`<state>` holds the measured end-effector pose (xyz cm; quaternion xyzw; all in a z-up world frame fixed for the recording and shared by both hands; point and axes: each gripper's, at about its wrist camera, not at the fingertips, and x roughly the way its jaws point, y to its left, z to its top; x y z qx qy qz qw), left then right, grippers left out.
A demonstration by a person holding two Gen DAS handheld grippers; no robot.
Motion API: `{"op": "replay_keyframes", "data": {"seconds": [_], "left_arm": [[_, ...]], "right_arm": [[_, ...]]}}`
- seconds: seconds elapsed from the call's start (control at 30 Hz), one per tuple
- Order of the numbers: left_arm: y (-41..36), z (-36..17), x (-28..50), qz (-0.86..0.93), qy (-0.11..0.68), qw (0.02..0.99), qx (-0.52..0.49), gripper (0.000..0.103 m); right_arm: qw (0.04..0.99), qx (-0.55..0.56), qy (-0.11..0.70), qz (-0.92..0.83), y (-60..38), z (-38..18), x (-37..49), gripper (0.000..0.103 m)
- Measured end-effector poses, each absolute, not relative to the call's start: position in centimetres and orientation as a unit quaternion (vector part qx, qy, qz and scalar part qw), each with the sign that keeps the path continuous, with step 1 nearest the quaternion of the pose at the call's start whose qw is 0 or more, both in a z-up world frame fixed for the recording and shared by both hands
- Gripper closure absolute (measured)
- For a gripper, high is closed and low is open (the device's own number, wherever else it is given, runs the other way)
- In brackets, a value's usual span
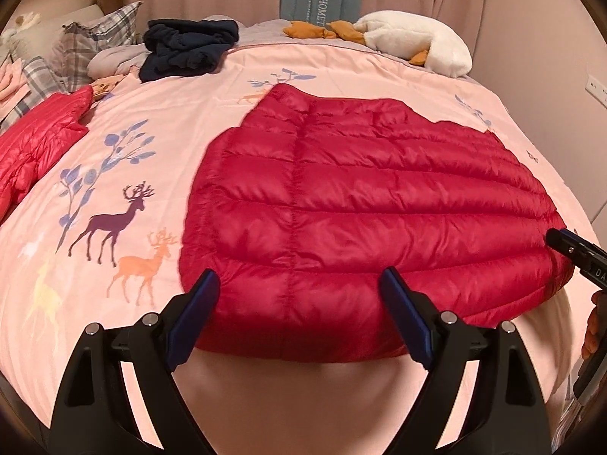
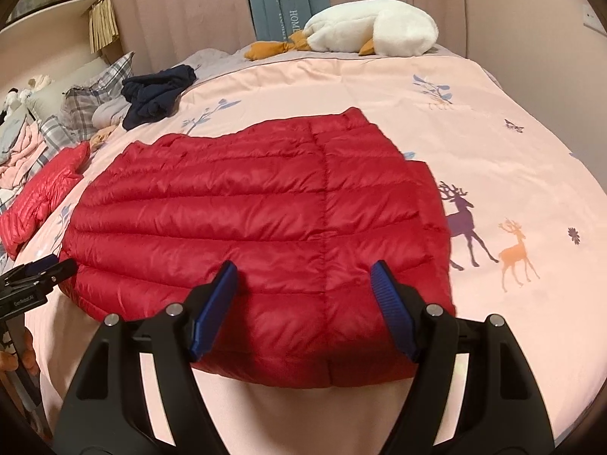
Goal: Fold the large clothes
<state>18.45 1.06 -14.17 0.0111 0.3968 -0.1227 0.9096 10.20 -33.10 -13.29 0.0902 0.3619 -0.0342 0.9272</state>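
1. Our left hand-held gripper [image 1: 299,284] fills the bottom of the left wrist view, its blue-padded fingers [image 1: 197,314] spread wide and released, holding nothing, poised over the near hem of the red quilted down jacket [image 1: 371,204].
2. Our right hand-held gripper [image 2: 305,276] sits at the bottom of the right wrist view, likewise released, fingers [image 2: 394,303] apart above the same hem, nothing between them.
3. The red quilted down jacket [image 2: 258,208] lies flat in the centre of both frames on the pink deer-print bed cover [image 1: 114,174].
4. A second red puffer garment [image 1: 34,140] lies crumpled at the left edge of the left wrist view, well apart from the first.
5. A bundled navy garment [image 1: 186,47] sits at upper left.
6. A white plush goose [image 1: 413,43] lies at upper right, before the pink curtains [image 2: 182,3].
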Motion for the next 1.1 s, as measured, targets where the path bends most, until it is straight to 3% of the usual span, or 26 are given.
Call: {"op": "replay_keyframes", "data": {"seconds": [1.1], "left_arm": [[2.6,-15.7,18.7,-0.116,0.414,0.903,0.001,0.016]], "right_arm": [[0.922,0.096,0.372,-0.038,-33.6,-14.2,9.7,0.029]]}}
